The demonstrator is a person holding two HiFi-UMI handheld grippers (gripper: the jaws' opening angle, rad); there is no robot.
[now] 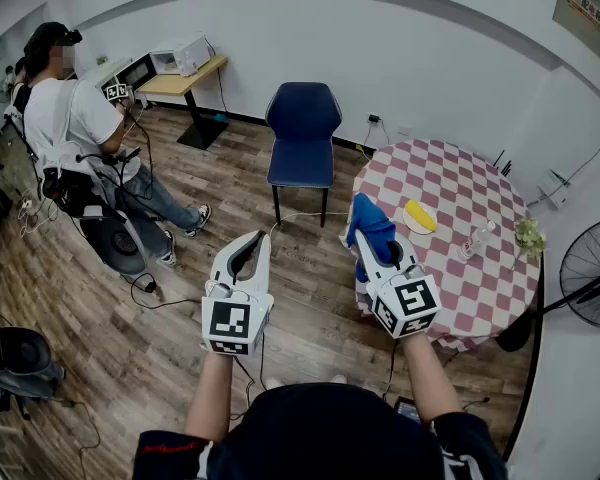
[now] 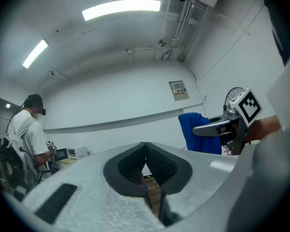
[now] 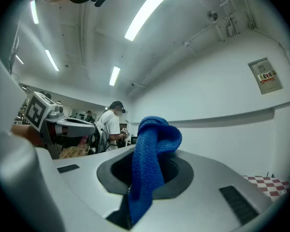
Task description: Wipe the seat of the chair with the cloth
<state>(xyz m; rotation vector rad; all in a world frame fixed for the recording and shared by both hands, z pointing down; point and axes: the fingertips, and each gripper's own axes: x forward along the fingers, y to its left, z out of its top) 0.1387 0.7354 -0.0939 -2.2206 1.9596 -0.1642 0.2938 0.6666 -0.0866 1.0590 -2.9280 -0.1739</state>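
A dark blue chair (image 1: 302, 138) stands on the wooden floor by the far wall, its seat (image 1: 301, 164) bare. My right gripper (image 1: 372, 240) is shut on a blue cloth (image 1: 369, 226), held level over the left edge of the checked table; the blue cloth (image 3: 152, 153) hangs out between its jaws. My left gripper (image 1: 256, 242) is shut with nothing in it, held level over the floor in front of the chair; its jaws (image 2: 145, 151) meet at the tips. The cloth (image 2: 199, 132) and right gripper (image 2: 217, 127) show at the right in the left gripper view.
A round table (image 1: 485, 288) with a red-and-white checked cover holds a yellow thing (image 1: 419, 215), a bottle (image 1: 477, 239) and a small plant (image 1: 528, 236). A seated person (image 1: 75, 128) works at a desk (image 1: 180, 81) at the far left. A fan (image 1: 592, 273) stands right. Cables (image 1: 150, 288) cross the floor.
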